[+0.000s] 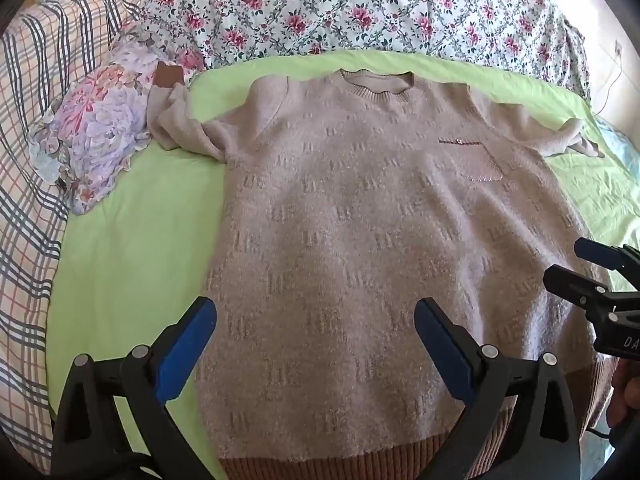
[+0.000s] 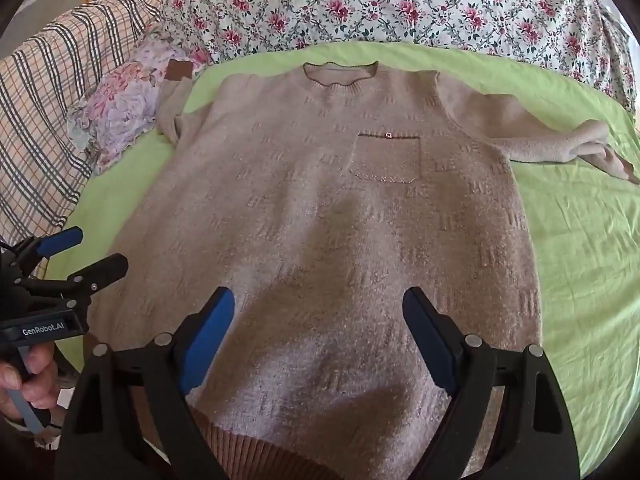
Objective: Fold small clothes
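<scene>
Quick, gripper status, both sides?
Left gripper: open, holding nothing, above the sweater.
Right gripper: open, holding nothing, also above it.

- Bare green sheet [image 1: 132, 248] left of the left hand-held gripper [image 1: 316, 344]: free.
- Floral pillow [image 1: 100, 136] far-left blocks.
- Quilt [image 2: 400, 4] walls off the far side.
</scene>
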Motion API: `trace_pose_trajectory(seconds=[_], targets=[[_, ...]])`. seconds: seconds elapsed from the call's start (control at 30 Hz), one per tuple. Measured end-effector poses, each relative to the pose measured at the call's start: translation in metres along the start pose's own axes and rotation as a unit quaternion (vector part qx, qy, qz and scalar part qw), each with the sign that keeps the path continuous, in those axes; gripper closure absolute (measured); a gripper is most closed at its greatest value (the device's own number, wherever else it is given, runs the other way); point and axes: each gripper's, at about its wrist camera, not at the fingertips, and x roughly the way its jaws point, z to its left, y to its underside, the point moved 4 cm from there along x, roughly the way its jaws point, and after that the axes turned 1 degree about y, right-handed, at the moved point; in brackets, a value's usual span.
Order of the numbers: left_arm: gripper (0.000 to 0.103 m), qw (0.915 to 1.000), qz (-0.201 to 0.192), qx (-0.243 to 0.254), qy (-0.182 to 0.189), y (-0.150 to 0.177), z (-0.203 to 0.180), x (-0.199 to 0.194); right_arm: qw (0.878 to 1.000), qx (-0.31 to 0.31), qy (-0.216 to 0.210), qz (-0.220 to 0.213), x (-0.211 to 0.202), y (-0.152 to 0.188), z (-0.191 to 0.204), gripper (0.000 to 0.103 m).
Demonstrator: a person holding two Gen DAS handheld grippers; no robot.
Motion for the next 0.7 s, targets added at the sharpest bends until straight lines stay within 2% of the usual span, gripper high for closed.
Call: trace_pose_trajectory(seconds=[0.37,0.5,0.7], targets=[[0.003,0.9999,-0.012,-0.001,0.006,-0.0087,-0.0027,0.0019,1.0,0.0,0.008,0.001,0.0064,0.0003,0.0012,0.017],[0.003,1.0,0.003,0.006,0.003,-0.0095,-0.002,0.005,1.0,0.006,-0.001,-0.007,0.0055,-0.003,-0.0022,0.017],[0.003,0.9999,0.002,0.001,0.01,-0.0095,-0.0041,0.006,1.0,0.009,0.005,-0.001,0.0034,-0.0049,-0.0052,0.017]])
